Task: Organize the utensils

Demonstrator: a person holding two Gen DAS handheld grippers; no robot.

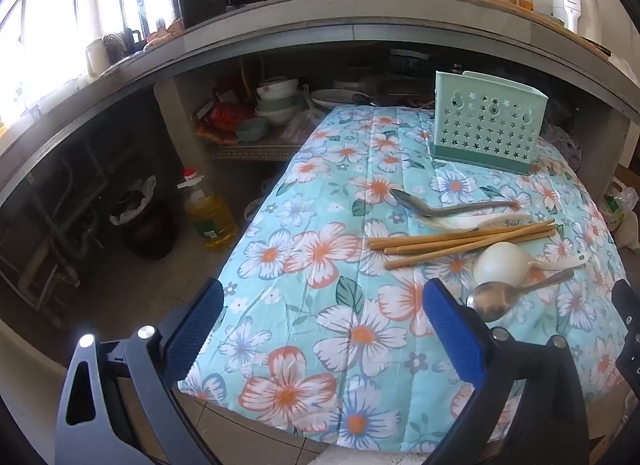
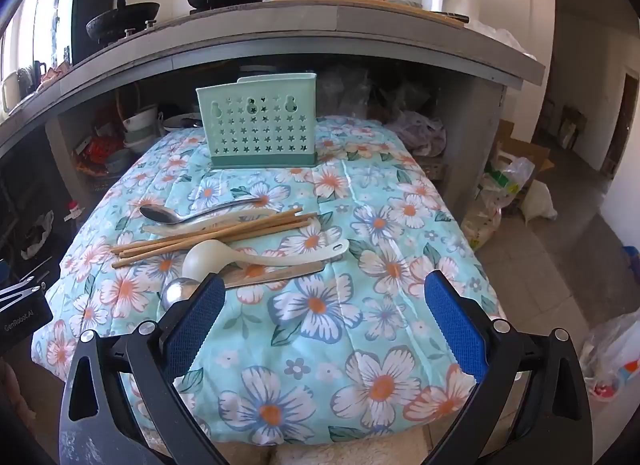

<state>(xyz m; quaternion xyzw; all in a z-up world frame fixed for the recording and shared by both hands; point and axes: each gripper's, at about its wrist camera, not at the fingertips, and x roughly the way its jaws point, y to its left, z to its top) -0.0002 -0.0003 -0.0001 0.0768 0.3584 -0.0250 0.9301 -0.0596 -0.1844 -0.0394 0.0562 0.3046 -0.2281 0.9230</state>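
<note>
Both tongs are spread wide and hold nothing. The left gripper hangs over the near left part of the floral cloth, its blue pads well apart. The right gripper hangs over the near middle of the cloth, jaws equally wide, its left pad covering part of the steel spoon nearest it.

In the right wrist view the utensils lie in a loose heap at about 10 o'clock from the gripper: a white plastic ladle just beyond the near steel spoon, a bundle of wooden chopsticks slanting across behind it, then a white spoon and a second steel spoon touching side by side. The mint-green utensil holder, pierced with star holes, stands upright at 12 o'clock on the far edge of the cloth, well apart from the heap.

In the left wrist view the same heap sits at 2 o'clock, the holder beyond it, and a bottle of cooking oil stands on the floor at 10 o'clock
</note>
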